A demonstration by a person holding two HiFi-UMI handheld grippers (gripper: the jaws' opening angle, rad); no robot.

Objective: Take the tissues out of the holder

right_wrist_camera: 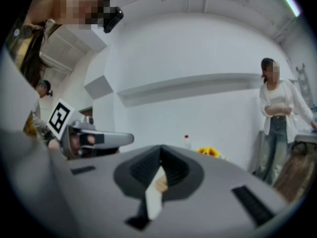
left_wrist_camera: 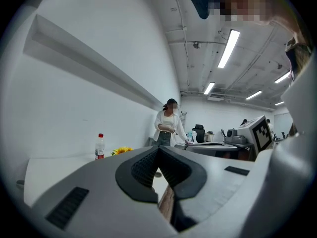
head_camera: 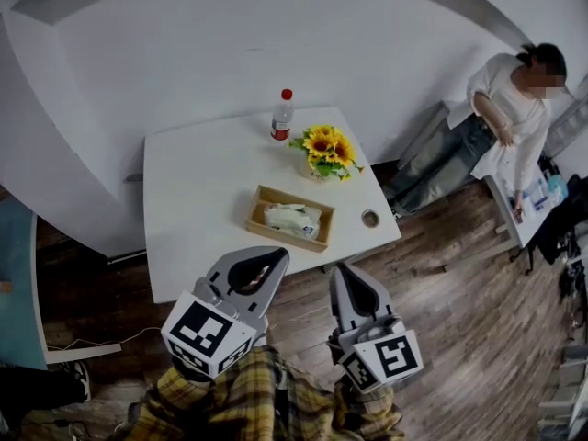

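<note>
A shallow wooden holder [head_camera: 261,198] lies on the white table [head_camera: 197,209], and a white tissue pack [head_camera: 292,217] rests inside it. Both grippers hang over the floor just short of the table's near edge, apart from the holder. My left gripper [head_camera: 265,261] is shut with nothing between its jaws, which meet at the tip [left_wrist_camera: 158,149]. To its right, my right gripper [head_camera: 353,279] also stands shut and empty [right_wrist_camera: 160,149]. The holder is hidden behind the jaws in both gripper views.
A water bottle [head_camera: 282,116] with a red cap and a bunch of sunflowers [head_camera: 328,150] stand behind the holder. A small round object [head_camera: 370,218] sits near the table's right corner. A person [head_camera: 501,118] stands at another table at the right.
</note>
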